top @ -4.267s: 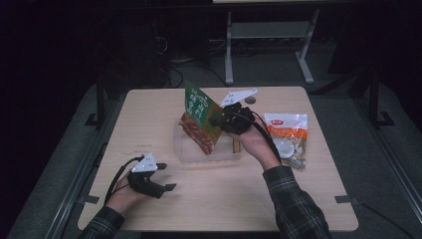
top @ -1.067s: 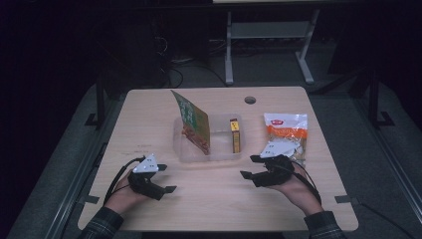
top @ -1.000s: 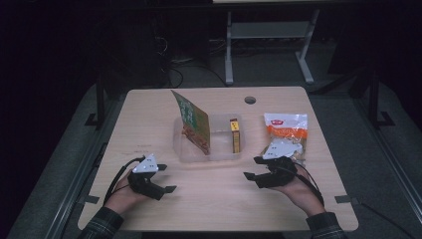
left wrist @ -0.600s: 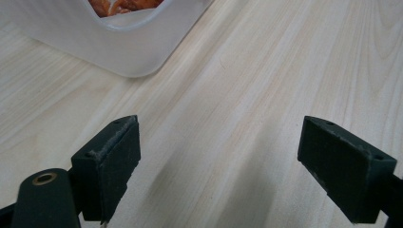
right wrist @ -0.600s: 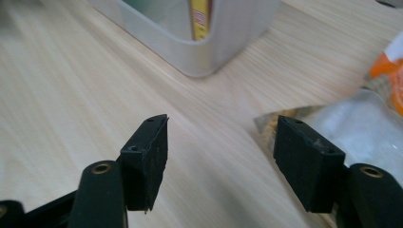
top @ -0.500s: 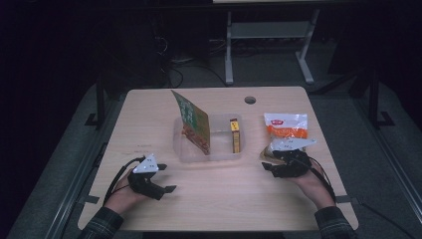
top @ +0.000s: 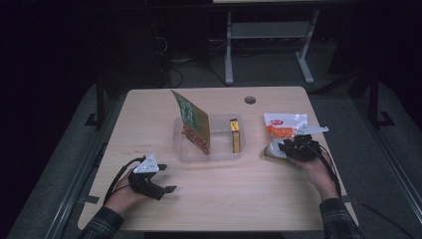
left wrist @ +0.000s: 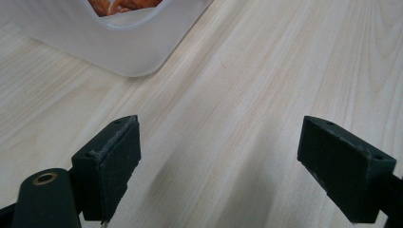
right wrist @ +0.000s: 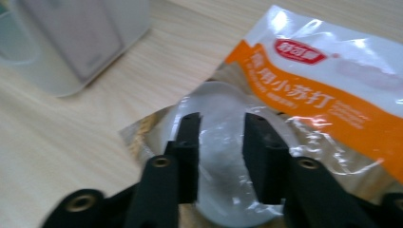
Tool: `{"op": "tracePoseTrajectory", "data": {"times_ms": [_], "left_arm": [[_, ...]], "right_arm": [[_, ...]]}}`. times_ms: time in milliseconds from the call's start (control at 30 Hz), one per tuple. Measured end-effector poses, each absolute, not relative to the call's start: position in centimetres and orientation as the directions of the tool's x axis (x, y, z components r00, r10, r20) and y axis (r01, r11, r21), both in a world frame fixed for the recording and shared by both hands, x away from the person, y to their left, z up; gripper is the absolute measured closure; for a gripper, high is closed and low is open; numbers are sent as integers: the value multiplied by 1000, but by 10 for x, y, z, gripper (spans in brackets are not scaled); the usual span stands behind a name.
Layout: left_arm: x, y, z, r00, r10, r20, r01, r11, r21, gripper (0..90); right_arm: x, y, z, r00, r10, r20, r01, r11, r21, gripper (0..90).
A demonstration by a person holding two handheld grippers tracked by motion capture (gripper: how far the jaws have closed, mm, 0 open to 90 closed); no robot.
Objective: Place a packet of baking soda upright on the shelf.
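- The right gripper [right wrist: 221,156] is down on the near end of a clear and orange bag [right wrist: 304,95] of white powder, which lies flat on the table [top: 224,199] to the right of the plastic tub [top: 211,155].
- Its jaws have just been closing, and the bag's bulging near end sits between them; the pads look pressed against the plastic on both sides (the picture is a little blurred there), so it is grasping the bag.
- In the high view the same gripper [top: 291,148] sits at the bag's [top: 283,127] near left corner, with the person's right hand behind it.
- The left gripper [top: 166,188] rests on the table near the front left edge, well apart from the bag, its jaws spread wide with only bare wood between them.
- In the tub a green packet [top: 191,124] stands tilted at the left, and a small yellow box [top: 234,142] lies at the right.
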State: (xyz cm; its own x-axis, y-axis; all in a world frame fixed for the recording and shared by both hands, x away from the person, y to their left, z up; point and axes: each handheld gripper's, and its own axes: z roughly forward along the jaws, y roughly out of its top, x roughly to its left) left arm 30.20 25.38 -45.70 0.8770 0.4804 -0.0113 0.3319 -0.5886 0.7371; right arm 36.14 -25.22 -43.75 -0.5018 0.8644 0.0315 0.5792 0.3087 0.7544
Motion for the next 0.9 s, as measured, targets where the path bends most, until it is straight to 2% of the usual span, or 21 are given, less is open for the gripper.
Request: {"op": "tracePoseTrajectory", "data": {"times_ms": [233,533,900], "left_arm": [[302,254,-457,878,479,-9,331,-592,735,140],[302,254,-458,882,471,-11,330,-600,729,144],[302,254,-457,881,473,-16,332,-593,734,144]], "right_arm": [[373,-264,-441,-463,886,-27,599,335,728,889],[369,-276,-443,-455,888,-63,611,363,703,895],[366,-269,-443,-533,844,-54,615,430,661,900]]}}
